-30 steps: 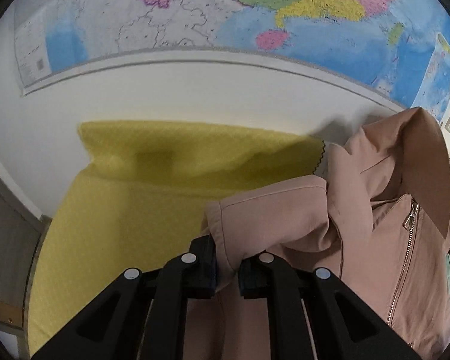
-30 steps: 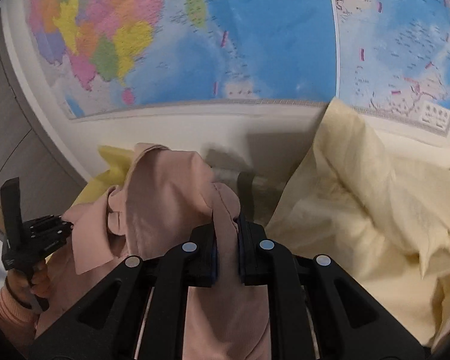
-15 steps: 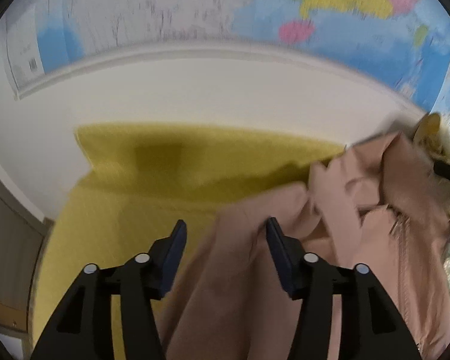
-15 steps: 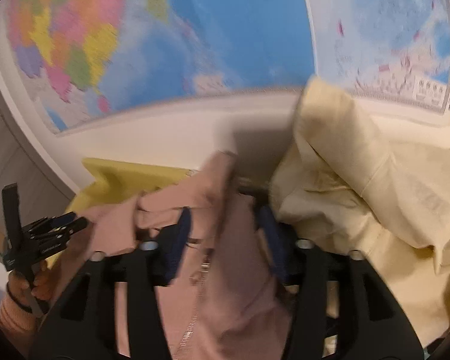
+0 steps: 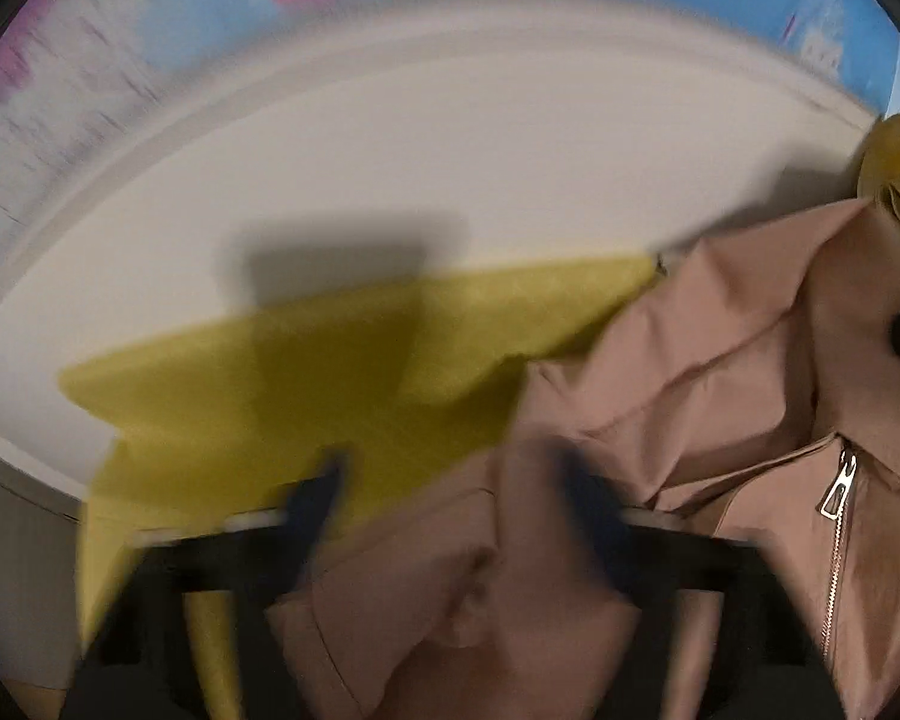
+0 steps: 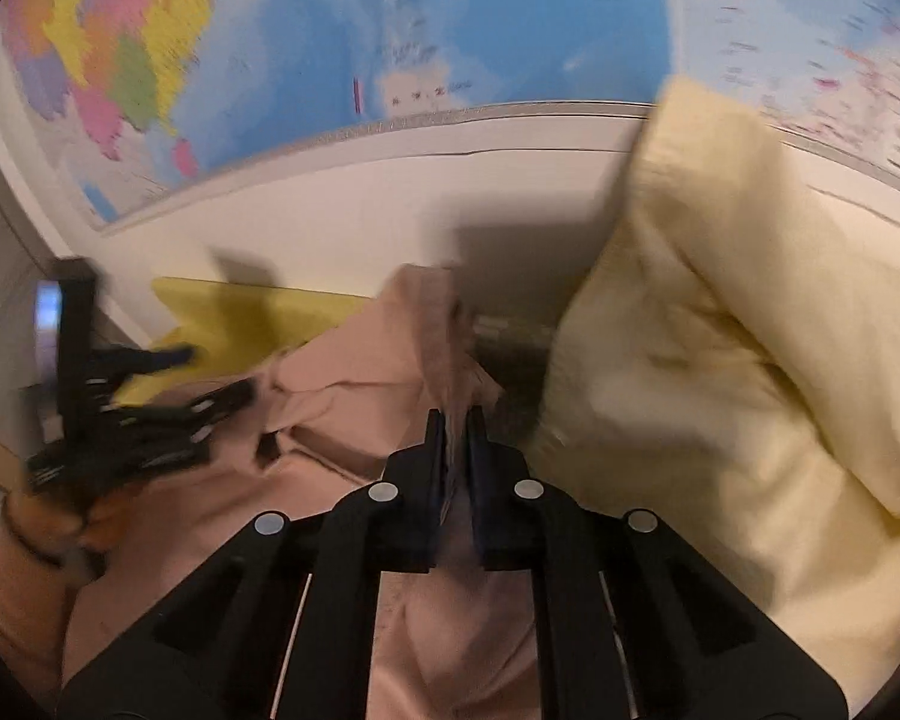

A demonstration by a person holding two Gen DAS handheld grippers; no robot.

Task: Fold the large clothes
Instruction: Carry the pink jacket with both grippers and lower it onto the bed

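A pink zip jacket (image 5: 720,408) lies crumpled on a yellow cloth (image 5: 306,384) on the table. My left gripper (image 5: 456,498) is open, its blurred fingers wide apart over the jacket's left edge, with fabric lying between them. In the right wrist view my right gripper (image 6: 455,438) is shut on a raised fold of the pink jacket (image 6: 354,372). The left gripper (image 6: 144,408) shows there at the left, held in a hand, over the jacket's left side.
A pile of pale yellow clothes (image 6: 750,348) stands at the right against the wall. A world map (image 6: 450,30) hangs on the white wall behind. The yellow cloth (image 6: 234,324) covers the table at the left. A grey partition stands at the far left.
My left gripper let go of the jacket's sleeve and has opened wide, moving quickly. My right gripper opened half a second ago and has shut again on a jacket fold.
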